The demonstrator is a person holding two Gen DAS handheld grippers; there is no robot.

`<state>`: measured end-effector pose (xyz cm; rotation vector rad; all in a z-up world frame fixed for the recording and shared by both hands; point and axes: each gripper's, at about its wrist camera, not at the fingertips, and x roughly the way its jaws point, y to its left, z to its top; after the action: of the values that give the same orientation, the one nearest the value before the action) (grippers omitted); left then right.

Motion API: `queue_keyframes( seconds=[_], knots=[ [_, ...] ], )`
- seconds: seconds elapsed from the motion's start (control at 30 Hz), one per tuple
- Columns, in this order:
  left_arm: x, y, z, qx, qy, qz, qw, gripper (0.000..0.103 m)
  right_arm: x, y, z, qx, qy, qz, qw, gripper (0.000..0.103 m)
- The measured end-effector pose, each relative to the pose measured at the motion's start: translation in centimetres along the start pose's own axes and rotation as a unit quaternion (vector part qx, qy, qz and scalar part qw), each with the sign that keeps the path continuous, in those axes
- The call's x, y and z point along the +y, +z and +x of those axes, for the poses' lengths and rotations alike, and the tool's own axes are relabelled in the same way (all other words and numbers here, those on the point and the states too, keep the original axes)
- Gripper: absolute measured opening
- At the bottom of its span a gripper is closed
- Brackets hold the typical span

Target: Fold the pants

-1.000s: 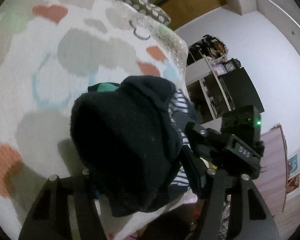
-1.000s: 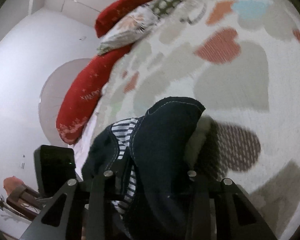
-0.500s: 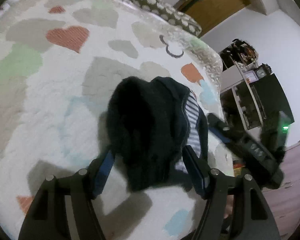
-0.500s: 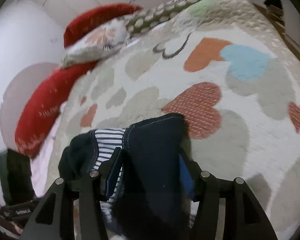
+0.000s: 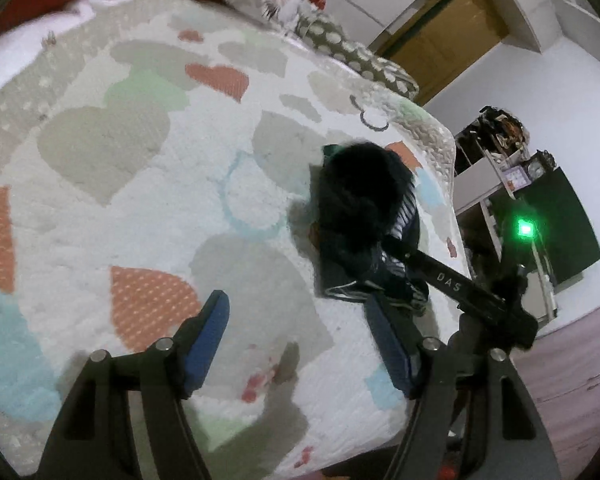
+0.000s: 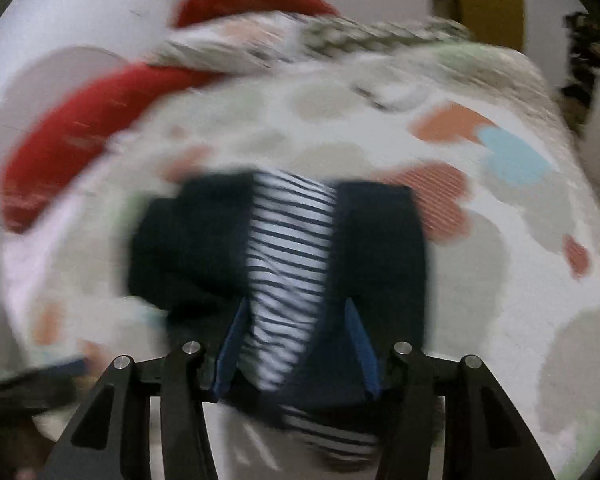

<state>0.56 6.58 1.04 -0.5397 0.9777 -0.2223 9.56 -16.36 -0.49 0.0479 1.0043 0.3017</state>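
Note:
The dark navy pants (image 5: 360,216) with a black-and-white striped lining lie bunched near the bed's right edge on the heart-patterned blanket (image 5: 140,208). My left gripper (image 5: 300,340) is open and empty, pulled back from the pants. In the right wrist view the pants (image 6: 376,240) lie folded with the striped lining (image 6: 288,248) showing down the middle. My right gripper (image 6: 296,344) stands open around their near edge, blue pads on either side of the cloth. The right gripper's body also shows in the left wrist view (image 5: 456,288). The right wrist view is blurred.
Red pillows (image 6: 80,128) and a spotted pillow (image 5: 364,60) lie at the head of the bed. The bed's edge (image 5: 448,216) runs just right of the pants. Shelving (image 5: 512,184) and a wooden floor (image 5: 572,380) lie beyond.
Both grippers have opened and let go of the pants, which now rest on the blanket. The left gripper has pulled back and away; the right has drawn back a little.

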Motion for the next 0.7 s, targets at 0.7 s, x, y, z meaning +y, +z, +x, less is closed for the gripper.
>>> queue_keyframes(
  seconds=[0.7],
  knots=[
    [-4.1, -4.1, -6.0, -0.194, 0.201, 0.111, 0.9537, 0.091, 1.6, 1.2, -2.9, -0.033, 0.110, 0.064, 0.991, 0.061]
  ],
)
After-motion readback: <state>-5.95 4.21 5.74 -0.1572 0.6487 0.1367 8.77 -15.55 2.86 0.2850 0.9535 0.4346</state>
